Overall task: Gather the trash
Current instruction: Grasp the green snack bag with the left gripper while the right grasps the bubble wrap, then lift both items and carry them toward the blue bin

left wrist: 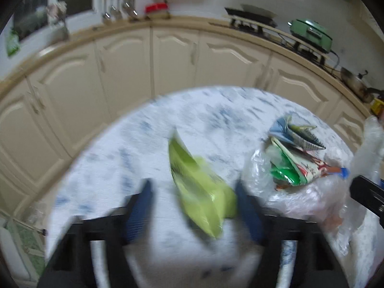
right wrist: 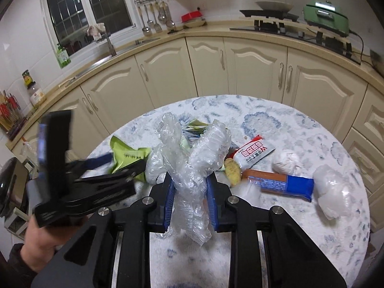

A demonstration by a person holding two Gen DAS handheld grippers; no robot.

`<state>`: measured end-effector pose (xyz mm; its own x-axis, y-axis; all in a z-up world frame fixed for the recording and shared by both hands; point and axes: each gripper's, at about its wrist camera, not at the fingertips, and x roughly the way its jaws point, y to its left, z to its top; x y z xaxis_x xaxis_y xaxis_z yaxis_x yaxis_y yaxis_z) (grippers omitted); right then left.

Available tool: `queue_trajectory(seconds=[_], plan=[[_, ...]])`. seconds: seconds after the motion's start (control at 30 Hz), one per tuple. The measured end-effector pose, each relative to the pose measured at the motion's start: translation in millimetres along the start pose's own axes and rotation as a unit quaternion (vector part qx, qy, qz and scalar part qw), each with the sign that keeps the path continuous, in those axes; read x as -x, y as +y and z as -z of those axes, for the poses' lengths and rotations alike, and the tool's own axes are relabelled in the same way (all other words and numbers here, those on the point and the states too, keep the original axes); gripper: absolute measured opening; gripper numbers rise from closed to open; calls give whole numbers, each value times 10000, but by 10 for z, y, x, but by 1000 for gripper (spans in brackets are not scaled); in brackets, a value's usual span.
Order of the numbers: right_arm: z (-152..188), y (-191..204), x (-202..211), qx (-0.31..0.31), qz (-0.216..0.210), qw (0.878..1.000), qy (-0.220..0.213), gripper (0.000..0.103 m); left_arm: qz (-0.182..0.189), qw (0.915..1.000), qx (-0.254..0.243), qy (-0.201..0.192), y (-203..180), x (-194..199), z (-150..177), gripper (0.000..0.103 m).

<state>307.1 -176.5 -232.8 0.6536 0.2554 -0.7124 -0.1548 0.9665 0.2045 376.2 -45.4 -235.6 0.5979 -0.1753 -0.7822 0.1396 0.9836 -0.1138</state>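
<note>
My left gripper (left wrist: 194,189) is open, its blue-padded fingers either side of a lime green snack wrapper (left wrist: 199,192), blurred, between and just past the tips. It also shows in the right wrist view (right wrist: 124,154). My right gripper (right wrist: 189,184) is shut on the bunched edge of a clear plastic bag (right wrist: 192,163) and holds it up over the round table (right wrist: 276,110). The bag (left wrist: 300,192) holds several wrappers (left wrist: 295,148). To the right lie a white sachet (right wrist: 254,152), an orange and blue wrapper (right wrist: 280,182), a yellow scrap (right wrist: 232,170) and crumpled white balls (right wrist: 286,160).
The table has a white and blue patterned cloth. Cream kitchen cabinets (right wrist: 216,67) curve behind it, under a counter with a sink, hanging utensils, a stove and a green cooker (right wrist: 326,16). My left gripper's body (right wrist: 72,182) is at the table's left edge.
</note>
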Motion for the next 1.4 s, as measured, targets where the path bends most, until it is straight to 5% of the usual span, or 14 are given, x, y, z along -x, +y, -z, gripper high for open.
queue_trajectory(seconds=[0.13,0.4,0.8,1.4], plan=[[47,-18,135,-48,-51,10000,-62,25,13,9999,74,-117,20,-26,-63,26],[118,-137,442,-230,-149,9992,-287,25,-108,9981,-28,-609,11,230,-218,26],[153,-350,1146,-457,-127,9948,-902,25,33,9891,-423,-1410,-622,781,-355,26],[331,-841,2068,-756,116,9832,-1659,25,595,9699,-1070,-2106,-1338,1970,848,26]])
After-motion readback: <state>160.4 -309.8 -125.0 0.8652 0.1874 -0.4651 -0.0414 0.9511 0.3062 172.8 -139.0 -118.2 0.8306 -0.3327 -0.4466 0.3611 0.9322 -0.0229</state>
